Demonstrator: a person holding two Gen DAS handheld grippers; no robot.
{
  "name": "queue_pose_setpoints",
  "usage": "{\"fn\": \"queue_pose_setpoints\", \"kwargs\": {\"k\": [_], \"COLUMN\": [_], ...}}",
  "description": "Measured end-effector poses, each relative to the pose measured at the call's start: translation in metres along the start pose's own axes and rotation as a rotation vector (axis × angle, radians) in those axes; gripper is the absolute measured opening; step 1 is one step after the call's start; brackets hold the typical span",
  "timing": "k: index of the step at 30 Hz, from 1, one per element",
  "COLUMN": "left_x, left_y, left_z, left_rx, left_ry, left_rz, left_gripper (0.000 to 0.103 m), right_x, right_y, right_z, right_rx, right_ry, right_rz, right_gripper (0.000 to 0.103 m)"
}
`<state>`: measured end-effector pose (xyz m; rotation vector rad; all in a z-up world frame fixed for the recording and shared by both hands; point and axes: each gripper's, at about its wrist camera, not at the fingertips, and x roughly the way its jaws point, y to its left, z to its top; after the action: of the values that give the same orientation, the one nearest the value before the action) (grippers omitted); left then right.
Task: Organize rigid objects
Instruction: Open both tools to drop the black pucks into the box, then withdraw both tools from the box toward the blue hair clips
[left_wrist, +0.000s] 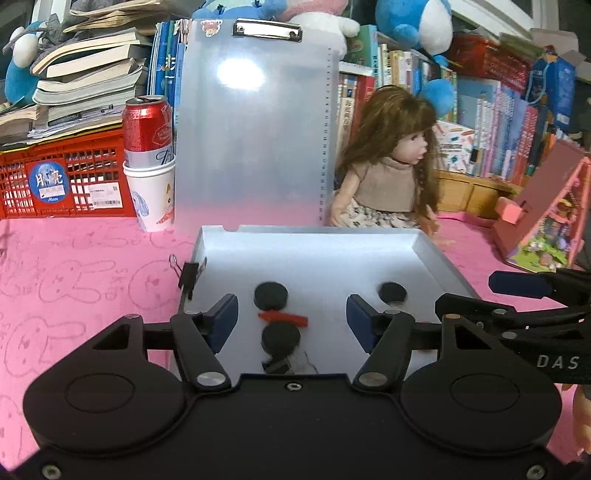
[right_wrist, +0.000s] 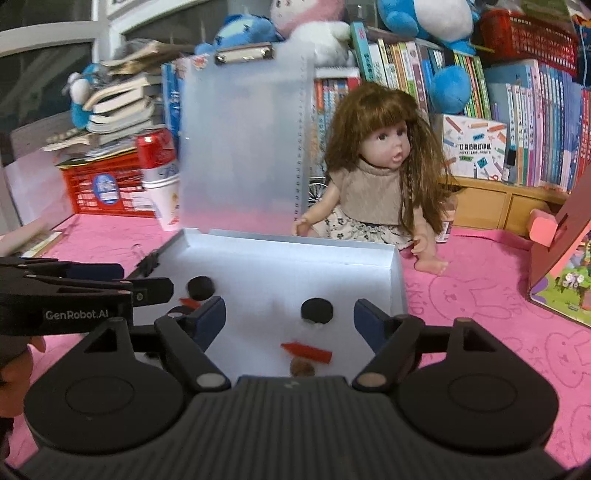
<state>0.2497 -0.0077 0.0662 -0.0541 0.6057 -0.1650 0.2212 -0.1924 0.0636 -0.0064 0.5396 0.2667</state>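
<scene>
- Your left gripper (left_wrist: 291, 319) hangs over the near part of the tray (left_wrist: 436, 254), its blue pads well apart and nothing between them; they grip nothing.
- Your right gripper (right_wrist: 289, 323) hangs beside it over the same tray, its pads spread a little wider than the left's, also empty.
- In the right view your left gripper shows at the left edge, with your fingers (right_wrist: 22, 363) under its body.
- The white tray lies on the pink cloth (left_wrist: 74, 280), with a translucent clipboard (left_wrist: 255, 122) standing upright at its far edge.
- Inside the tray lie black discs: one (left_wrist: 270, 294) ahead of your left gripper, another (left_wrist: 280, 338) nearer to you, and a third (left_wrist: 393, 292) toward the right wall.
- A red crayon (left_wrist: 282, 318) lies across the tray floor between the first two discs, close to both.
- In the right view a second red crayon (right_wrist: 306, 351) lies close in front of your right gripper, with a small brown round thing (right_wrist: 301, 367) just behind it; what it is cannot be told.
- A black binder clip (left_wrist: 188, 275) sits on the tray's left wall.
- A doll (left_wrist: 388, 162) sits behind the tray's far right corner, touching or nearly touching its rim.
- A red can (left_wrist: 147, 129) stands in a paper cup (left_wrist: 153, 199) to the left of the clipboard, before a red crate (left_wrist: 62, 181) stacked with books.
</scene>
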Motion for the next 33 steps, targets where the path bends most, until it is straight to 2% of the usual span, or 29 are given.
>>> {"fn": "queue_pose_setpoints", "kwargs": {"k": [17, 26, 33], "left_x": [-0.08, -0.107, -0.115], "left_y": [0.003, -0.001, -0.009], "left_z": [-0.084, -0.127, -0.141], "left_rx": [0.039, 0.089, 0.093], "left_ry": [0.029, 0.07, 0.088], "left_rz": [-0.044, -0.072, -0.107], "left_gripper": [0.066, 0.066, 0.066], "right_x": [-0.078, -0.098, -0.109], "right_y": [0.014, 0.017, 0.027], "right_z": [-0.059, -0.096, -0.121], "right_rx": [-0.113, -0.157, -0.231], "right_ry": [-0.025, 0.016, 0.06], "right_rz": [0.059, 0.066, 0.087], "right_gripper": [0.087, 0.087, 0.087]}}
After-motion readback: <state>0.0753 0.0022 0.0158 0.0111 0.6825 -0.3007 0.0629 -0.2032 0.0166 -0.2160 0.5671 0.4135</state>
